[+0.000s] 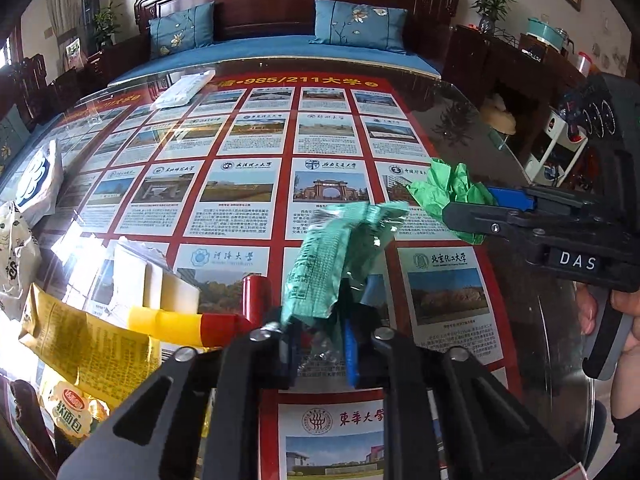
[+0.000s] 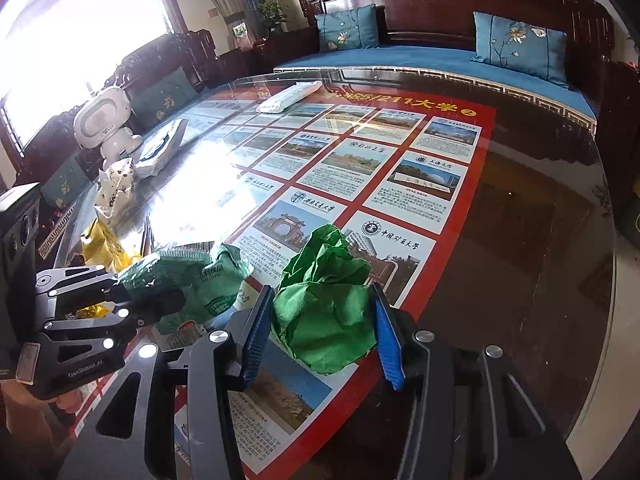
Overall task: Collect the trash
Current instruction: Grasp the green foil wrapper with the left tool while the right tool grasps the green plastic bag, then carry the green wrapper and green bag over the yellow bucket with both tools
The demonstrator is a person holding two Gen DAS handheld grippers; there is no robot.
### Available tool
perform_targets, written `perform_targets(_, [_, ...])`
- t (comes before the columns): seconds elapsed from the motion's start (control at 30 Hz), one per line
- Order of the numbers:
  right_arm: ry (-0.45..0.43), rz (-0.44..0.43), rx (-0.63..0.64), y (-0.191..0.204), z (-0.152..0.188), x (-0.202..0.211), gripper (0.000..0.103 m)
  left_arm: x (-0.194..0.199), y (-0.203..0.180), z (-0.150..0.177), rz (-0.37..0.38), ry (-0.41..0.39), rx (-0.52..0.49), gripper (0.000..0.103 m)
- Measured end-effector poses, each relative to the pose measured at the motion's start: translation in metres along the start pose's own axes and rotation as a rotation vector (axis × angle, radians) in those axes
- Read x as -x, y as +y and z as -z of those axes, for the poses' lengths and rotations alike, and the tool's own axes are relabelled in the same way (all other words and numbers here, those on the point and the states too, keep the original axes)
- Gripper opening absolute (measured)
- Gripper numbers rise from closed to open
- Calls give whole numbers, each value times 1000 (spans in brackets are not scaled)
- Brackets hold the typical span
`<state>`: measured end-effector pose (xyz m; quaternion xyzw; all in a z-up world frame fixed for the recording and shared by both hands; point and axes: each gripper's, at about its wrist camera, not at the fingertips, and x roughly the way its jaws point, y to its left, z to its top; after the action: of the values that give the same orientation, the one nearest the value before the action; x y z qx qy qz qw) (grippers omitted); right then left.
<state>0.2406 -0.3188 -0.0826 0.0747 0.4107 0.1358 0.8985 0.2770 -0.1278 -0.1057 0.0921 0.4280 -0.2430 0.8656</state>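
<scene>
- Trash is held in both claws above the glass-topped bench, under whose glass a red poster of university photographs is laid.
- A pale green plastic wrapper is clamped between the blue pads of the left claw. It is crumpled and twisted, printed with small dark text, with silvery foil showing at its torn folds, and it stands up and leans to the right out of the jaws.
- In the right wrist view the same wrapper is seen bunched at the tip of the left claw, lifted just over the poster.
- A wad of bright green paper is seen between the blue ribbed pads of the right claw. It is matte, deeply creased and ragged at the edges. The pads are set against its two sides, so the claw is closed on the wad.
- From the left wrist view the wad is seen bulging from the tip of the right claw, to the right of and just beyond the wrapper.
- On the bench to the left, a yellow and red tube and a yellow snack bag are laid, near the left claw.
- Farther left, a white patterned bag and a white toy robot can be seen.
- Near the far edge of the bench a flat white packet is laid.
- Beyond the bench, a dark wooden sofa with a blue seat and two blue flowered cushions is seen.
</scene>
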Motion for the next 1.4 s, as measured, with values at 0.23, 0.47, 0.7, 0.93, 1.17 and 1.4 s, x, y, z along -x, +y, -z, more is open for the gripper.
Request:
perform_targets(0.23, [1, -11, 5, -4, 3, 3, 46, 4, -8, 0, 7, -22, -23, 6])
perform_targets(0.47, [-12, -15, 15, -1, 5, 15, 46, 17, -14, -2, 20, -52, -18, 6])
perform_targets(0.7, [-34, -21, 49, 6, 16, 47, 46, 34, -30, 3, 41, -68, -29, 6])
perform_targets(0.93, [-50, -11, 90, 6, 46, 95, 46, 51, -61, 16, 63, -65, -72, 6])
perform_targets(1.17, [-64, -20, 18, -21, 93, 151, 46, 65, -108, 31, 109, -49, -132, 6])
perform_targets(1.4, [-80, 1, -44, -51, 150, 212, 46, 66, -174, 47, 207, -21, -193, 6])
